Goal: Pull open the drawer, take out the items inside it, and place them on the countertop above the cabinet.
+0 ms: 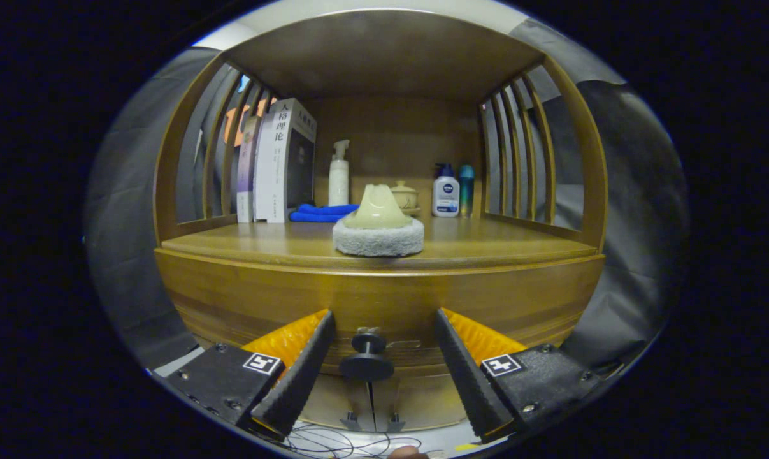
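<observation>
Drawer (384, 306) front, curved glossy wood, sits right ahead of my hand-held gripper (384, 363), closed under the surface (257, 245). Its round dark knob (367, 357) stands between my fingers, untouched; they're spread wide on either side. Up on the surface, a fuzzy grey pad (378, 241) carries a smooth cream cone-shaped piece (378, 207), books (282, 162) and bottles (446, 191) beyond.

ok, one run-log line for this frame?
phase: reaching for knob | gripper: open, fingers either side of drawer knob, not touching | drawer: closed | countertop: scrub pad
</observation>
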{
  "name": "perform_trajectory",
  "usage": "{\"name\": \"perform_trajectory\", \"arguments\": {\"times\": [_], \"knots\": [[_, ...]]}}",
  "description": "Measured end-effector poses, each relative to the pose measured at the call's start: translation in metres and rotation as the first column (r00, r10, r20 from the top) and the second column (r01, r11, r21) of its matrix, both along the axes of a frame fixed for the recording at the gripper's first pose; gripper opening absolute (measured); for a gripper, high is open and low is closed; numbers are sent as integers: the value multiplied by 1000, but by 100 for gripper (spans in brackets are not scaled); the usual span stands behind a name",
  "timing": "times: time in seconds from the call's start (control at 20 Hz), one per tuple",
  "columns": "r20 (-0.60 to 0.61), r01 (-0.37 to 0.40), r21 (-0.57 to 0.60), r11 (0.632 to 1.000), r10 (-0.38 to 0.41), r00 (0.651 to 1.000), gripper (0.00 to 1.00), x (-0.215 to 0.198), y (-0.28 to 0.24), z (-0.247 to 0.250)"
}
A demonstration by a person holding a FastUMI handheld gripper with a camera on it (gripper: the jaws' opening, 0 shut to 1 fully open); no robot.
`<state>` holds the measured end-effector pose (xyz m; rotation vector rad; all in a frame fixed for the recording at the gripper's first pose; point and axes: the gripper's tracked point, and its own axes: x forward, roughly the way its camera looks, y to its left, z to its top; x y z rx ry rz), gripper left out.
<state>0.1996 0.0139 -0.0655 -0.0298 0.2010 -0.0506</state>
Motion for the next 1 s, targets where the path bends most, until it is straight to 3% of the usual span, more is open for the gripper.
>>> {"name": "perform_trajectory", "arguments": {"times": [0.25,0.35,0.8,1.0], "knots": [[3,-7,10,1000,7,1000,100,-2,1,-1],[35,-44,20,999,43,998,100,-13,9,12],[160,-114,64,991,102,982,99,-126,-3,103],[152,-108,41,993,101,983,99,-178,-33,104]]}}
